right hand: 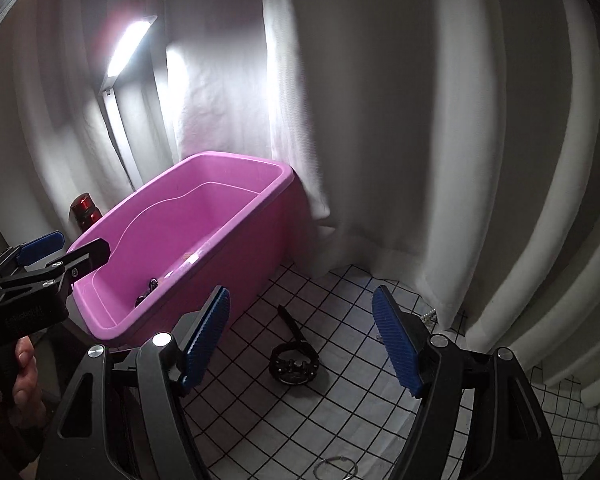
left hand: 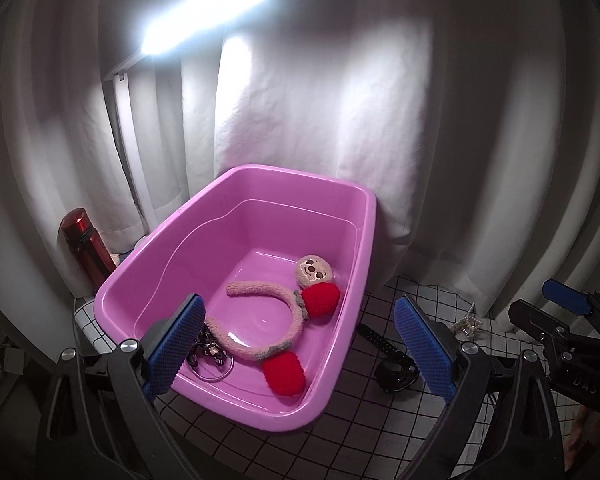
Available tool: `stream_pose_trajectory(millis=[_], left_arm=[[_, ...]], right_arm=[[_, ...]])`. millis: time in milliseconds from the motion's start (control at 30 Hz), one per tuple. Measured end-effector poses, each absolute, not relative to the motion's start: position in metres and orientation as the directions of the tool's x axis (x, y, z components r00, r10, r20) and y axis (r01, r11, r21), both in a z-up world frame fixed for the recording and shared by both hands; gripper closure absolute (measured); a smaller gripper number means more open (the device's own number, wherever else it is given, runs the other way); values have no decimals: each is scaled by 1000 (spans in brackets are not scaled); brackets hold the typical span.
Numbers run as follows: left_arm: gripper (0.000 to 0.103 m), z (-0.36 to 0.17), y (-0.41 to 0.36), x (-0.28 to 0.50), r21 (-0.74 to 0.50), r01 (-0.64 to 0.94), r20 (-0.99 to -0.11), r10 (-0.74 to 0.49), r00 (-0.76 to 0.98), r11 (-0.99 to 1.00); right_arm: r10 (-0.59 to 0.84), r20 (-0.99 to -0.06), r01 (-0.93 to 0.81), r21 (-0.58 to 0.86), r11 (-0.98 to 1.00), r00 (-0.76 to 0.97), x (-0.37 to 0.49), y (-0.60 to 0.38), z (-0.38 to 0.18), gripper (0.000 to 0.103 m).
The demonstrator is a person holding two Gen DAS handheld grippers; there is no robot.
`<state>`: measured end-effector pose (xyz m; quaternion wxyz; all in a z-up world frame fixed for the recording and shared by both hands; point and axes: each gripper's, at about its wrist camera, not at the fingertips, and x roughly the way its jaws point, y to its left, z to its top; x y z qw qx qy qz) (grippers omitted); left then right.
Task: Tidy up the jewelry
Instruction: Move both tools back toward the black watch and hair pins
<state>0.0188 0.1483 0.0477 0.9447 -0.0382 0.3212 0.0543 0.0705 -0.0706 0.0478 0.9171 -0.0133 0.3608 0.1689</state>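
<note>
Right wrist: red bottle (right hand: 85, 209) behind tub (right hand: 236, 240)

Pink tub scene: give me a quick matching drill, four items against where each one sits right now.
Items:
1. plush headband
2. black watch
3. red bottle
4. metal ring

Places:
A. on the grid cloth, nearest the right claw's camera
B. inside the pink tub
C. behind the tub, by the curtain
D. on the grid cloth beside the tub

Pairs: 1-B, 2-D, 3-C, 4-A
</note>
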Motion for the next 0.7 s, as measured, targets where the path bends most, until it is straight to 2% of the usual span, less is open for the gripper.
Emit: stream_pose_trajectory(millis=[333, 700], left_arm=[[8, 32, 82, 12, -48, -13, -645, -21, 764, 999], [7, -26, 32, 15, -48, 50, -730, -70, 679, 998]], right_arm=[[177, -694, -134, 116, 984, 698, 27, -172, 32, 33], [102, -767, 41, 165, 985, 633, -15, -252, -20, 32]])
